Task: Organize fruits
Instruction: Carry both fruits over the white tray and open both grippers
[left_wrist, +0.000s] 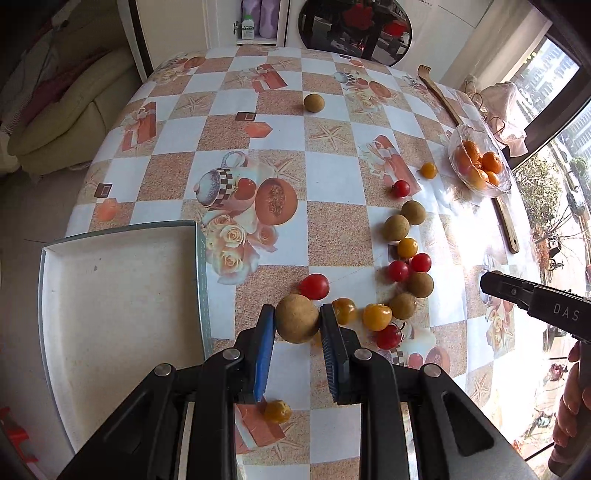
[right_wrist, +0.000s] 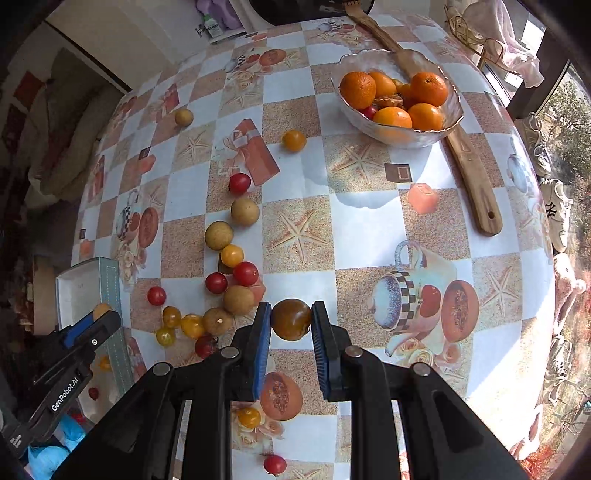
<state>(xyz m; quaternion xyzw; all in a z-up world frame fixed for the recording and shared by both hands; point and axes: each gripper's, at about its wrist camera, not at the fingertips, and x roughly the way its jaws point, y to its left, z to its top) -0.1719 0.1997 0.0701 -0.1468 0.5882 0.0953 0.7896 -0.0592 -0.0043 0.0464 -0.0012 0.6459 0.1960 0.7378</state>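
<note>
My left gripper (left_wrist: 297, 323) is shut on a tan longan (left_wrist: 297, 318) and holds it above the table, just right of the white box (left_wrist: 110, 295). My right gripper (right_wrist: 291, 320) is shut on a dark brownish-orange tomato (right_wrist: 291, 319) over the table's middle. Several red and yellow cherry tomatoes and tan longans lie scattered in a band, such as a red tomato (left_wrist: 314, 286), a yellow tomato (left_wrist: 376, 316) and a longan (right_wrist: 218, 235). A glass bowl (right_wrist: 400, 138) at the far right holds oranges (right_wrist: 357, 89). The left gripper shows in the right wrist view (right_wrist: 98, 319).
A lone longan (left_wrist: 314, 102) lies far back. A long wooden back-scratcher (right_wrist: 469, 173) lies beside the bowl. Single tomatoes lie near the front edge (left_wrist: 277, 411) (right_wrist: 274, 464). A sofa (left_wrist: 70, 110) stands left of the table, and a window runs along the right.
</note>
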